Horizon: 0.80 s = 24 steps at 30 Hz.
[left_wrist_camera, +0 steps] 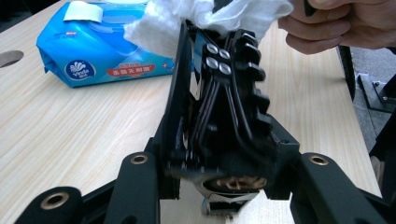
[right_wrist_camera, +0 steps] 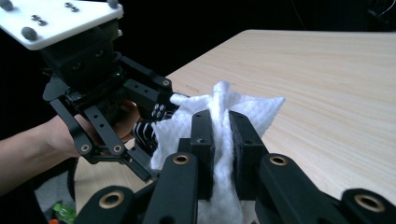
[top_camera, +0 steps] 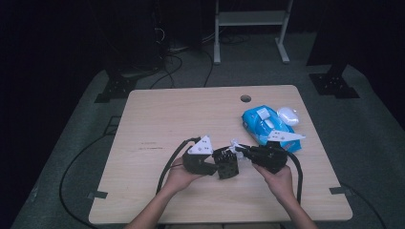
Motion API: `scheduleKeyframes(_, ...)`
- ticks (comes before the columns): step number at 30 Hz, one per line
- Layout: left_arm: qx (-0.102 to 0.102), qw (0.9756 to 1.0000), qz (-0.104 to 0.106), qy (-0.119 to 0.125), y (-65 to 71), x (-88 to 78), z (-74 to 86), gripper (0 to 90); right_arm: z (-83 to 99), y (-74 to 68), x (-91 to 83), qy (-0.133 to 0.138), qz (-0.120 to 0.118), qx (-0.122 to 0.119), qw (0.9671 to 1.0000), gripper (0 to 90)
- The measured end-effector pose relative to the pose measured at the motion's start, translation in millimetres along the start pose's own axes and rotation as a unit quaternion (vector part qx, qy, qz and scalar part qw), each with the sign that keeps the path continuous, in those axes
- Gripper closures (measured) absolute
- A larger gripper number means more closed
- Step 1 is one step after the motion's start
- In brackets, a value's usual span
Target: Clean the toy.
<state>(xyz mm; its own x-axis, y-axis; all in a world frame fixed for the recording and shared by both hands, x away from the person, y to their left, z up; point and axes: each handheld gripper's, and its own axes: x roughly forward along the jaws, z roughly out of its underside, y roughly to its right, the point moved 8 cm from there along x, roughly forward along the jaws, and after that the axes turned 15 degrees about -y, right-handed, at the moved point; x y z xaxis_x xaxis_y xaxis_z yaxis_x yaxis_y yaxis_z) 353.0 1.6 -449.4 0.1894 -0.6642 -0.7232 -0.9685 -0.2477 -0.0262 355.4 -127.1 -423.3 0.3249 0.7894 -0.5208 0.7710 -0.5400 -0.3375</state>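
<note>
- The right claw (right_wrist_camera: pixel 219 140) was clamped on a white wipe (right_wrist_camera: pixel 224 112), the cloth bunched between its jaws and fanning out above them
- The left claw (left_wrist_camera: pixel 212 84) was closed on a black ribbed object (left_wrist_camera: pixel 233 98) that I cannot identify; the wipe (left_wrist_camera: pixel 196 16) pressed against that object's far end
- Both claws met near the front middle of the wooden counter (top_camera: pixel 167 119), each held in a hand
- A blue wipes pack (top_camera: pixel 265 126) lay on the counter just beyond the right claw (top_camera: pixel 246 151), with a white rounded item (top_camera: pixel 288 115) beside it
</note>
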Motion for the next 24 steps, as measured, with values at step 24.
scheduleKeyframes(24,0.004,0.9986,0.017,-0.049,1.1,22.2,25.2,58.9,7.6,-25.9,26.9,-0.053,0.035,-0.078,0.9949,81.0)
